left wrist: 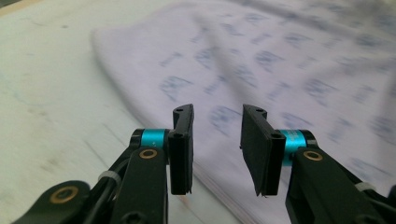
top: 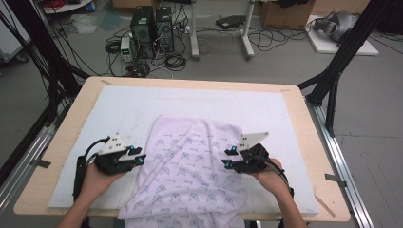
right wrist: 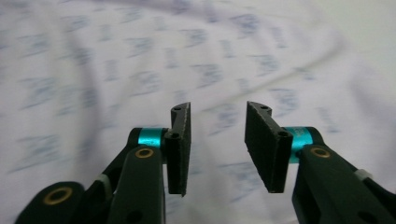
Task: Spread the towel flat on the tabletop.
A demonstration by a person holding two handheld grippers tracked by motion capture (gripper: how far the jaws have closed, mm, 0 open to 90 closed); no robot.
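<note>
The pale lilac cloth, soft and rumpled, printed all over with small blue-grey emblems, lay on the white mat covering the wooden table, its near end draped over the table's front edge. The left gripper at its left edge and the right gripper over its right side both stood with flat black jaws parted, nothing between them.

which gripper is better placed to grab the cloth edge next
Left, probably. The left gripper hangs open right over the cloth edge on the mat. The right gripper is open over the cloth's middle.
</note>
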